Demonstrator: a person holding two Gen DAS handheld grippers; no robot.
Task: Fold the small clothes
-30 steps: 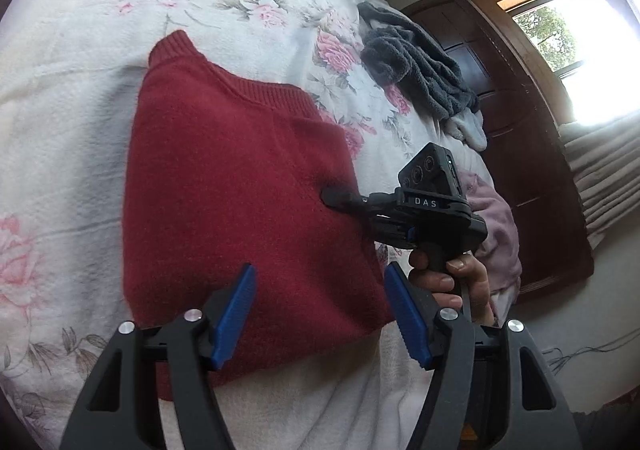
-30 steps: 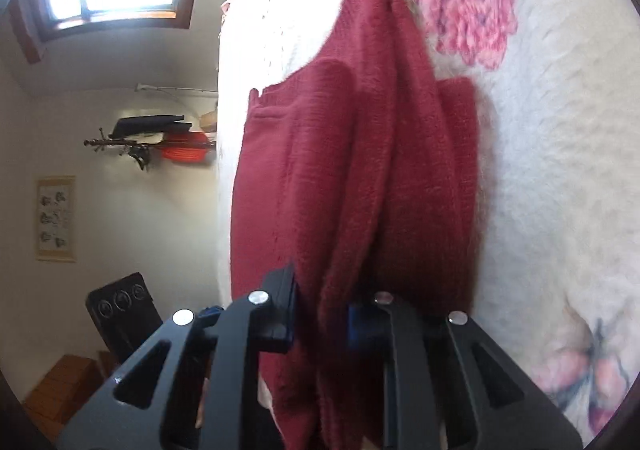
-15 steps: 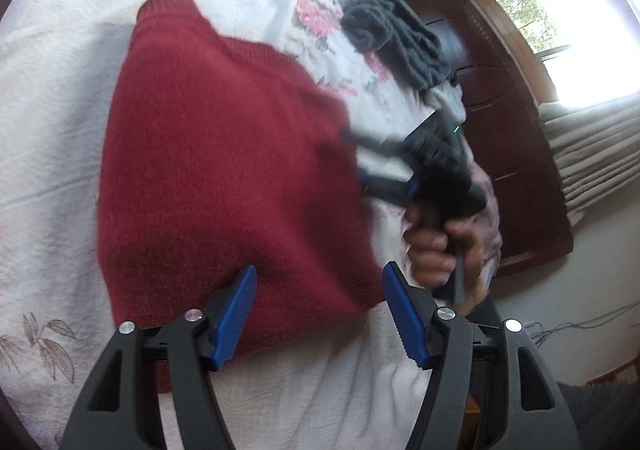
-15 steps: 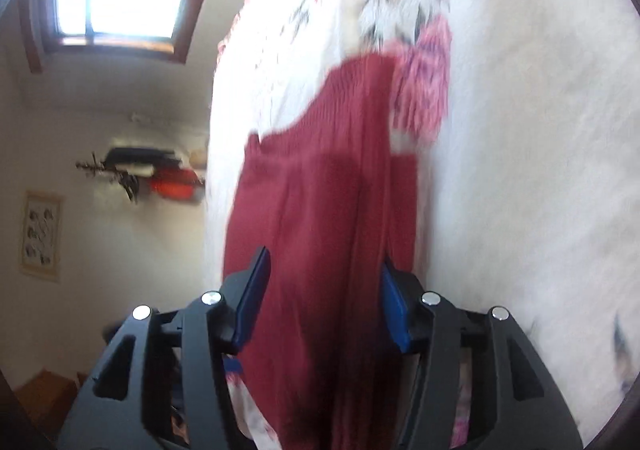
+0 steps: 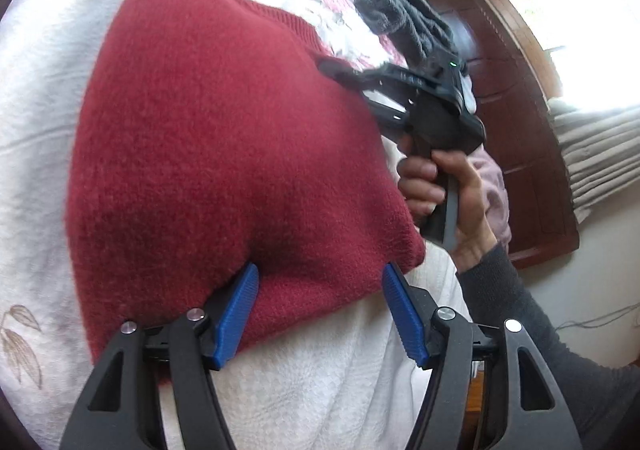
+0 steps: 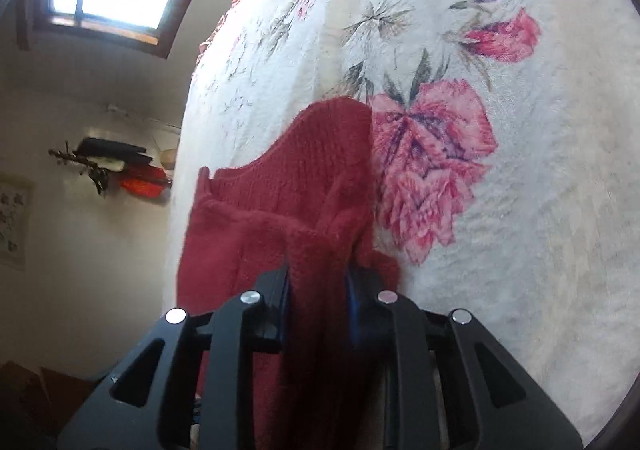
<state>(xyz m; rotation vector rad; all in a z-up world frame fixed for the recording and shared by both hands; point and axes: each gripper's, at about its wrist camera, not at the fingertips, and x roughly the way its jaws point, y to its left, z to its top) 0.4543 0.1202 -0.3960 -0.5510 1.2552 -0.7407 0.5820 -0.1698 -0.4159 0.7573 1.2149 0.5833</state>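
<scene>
Moved since 1 s ago: left gripper has come in over the near hem of the red sweater; it was hanging back off the cloth. Right gripper let go half a sec back & has bitten down again.
Sweater: lies on the floral bedspread, already folded to a compact slab, ribbed collar at the far end.
Left claw: jaws wide apart, blue pads either side of the near hem; one pad presses into the knit, nothing pinched yet.
Right claw: jaws together w/ a bunched ridge of red knit clamped between them, at the sweater's right edge; seen from the left cam it sits by the collar-side corner, held by a hand in a dark sleeve.
Other stuff: grey garment heaped beyond the sweater's far end, w/ a white piece at its far side; pink cloth partly hidden behind the hand; dark wood door behind those.
Step in hand (my read): setting grips for the next fold, right side taken, left side abt to take the hem.
Next move needs: left jaws to close on the full hem thickness, not just the top layer; then both lift together & carry evenly so the slab doesn't skew or spill open.
Progress: prob. past halfway on this item; other clothes still unfolded.
</scene>
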